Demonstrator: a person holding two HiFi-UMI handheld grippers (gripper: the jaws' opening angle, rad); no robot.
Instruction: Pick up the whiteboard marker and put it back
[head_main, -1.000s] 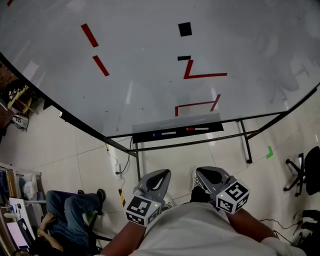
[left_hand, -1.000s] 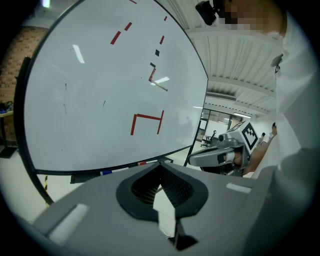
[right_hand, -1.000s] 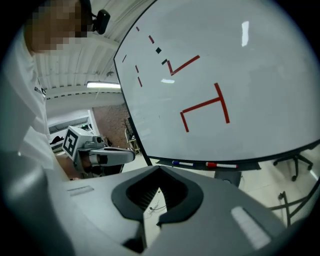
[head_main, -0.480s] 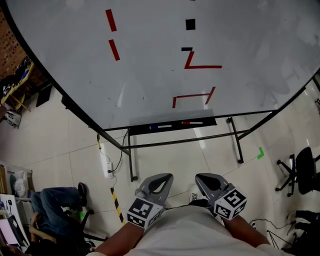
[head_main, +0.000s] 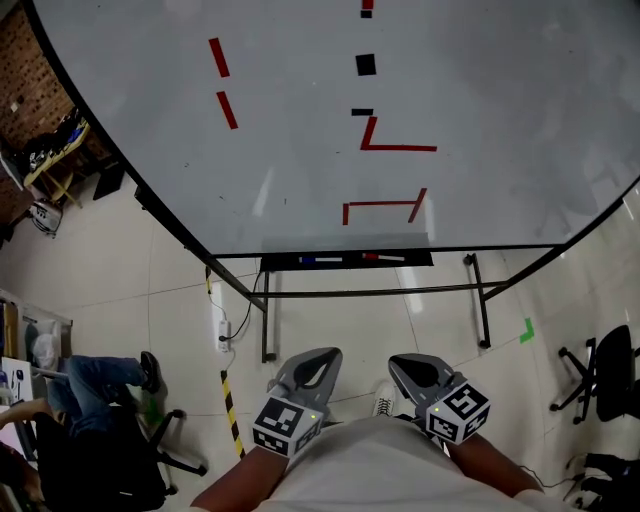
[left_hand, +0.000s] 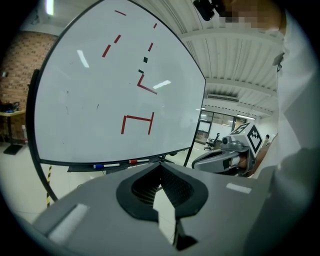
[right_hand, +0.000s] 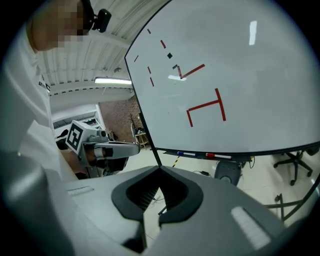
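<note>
Two whiteboard markers lie on the black tray (head_main: 345, 260) under the whiteboard (head_main: 300, 120): a blue-capped marker (head_main: 320, 259) on the left and a red-capped marker (head_main: 383, 257) on the right. Both also show in the left gripper view, as blue marker (left_hand: 105, 165) and red marker (left_hand: 140, 161), and in the right gripper view, as blue marker (right_hand: 186, 153) and red marker (right_hand: 219, 156). My left gripper (head_main: 318, 356) and right gripper (head_main: 405, 362) are held low by my body, far short of the tray. Both are shut and empty, their tips touching.
The board stands on a black metal frame with legs (head_main: 480, 300) on a tiled floor. A power strip (head_main: 223, 330) and striped tape (head_main: 232, 405) lie at the left leg. A seated person (head_main: 90, 390) is at lower left, an office chair (head_main: 600, 370) at right.
The head view has shifted, so the board and tray sit slightly differently in frame. Both grippers stay shut near my body and hold nothing.
</note>
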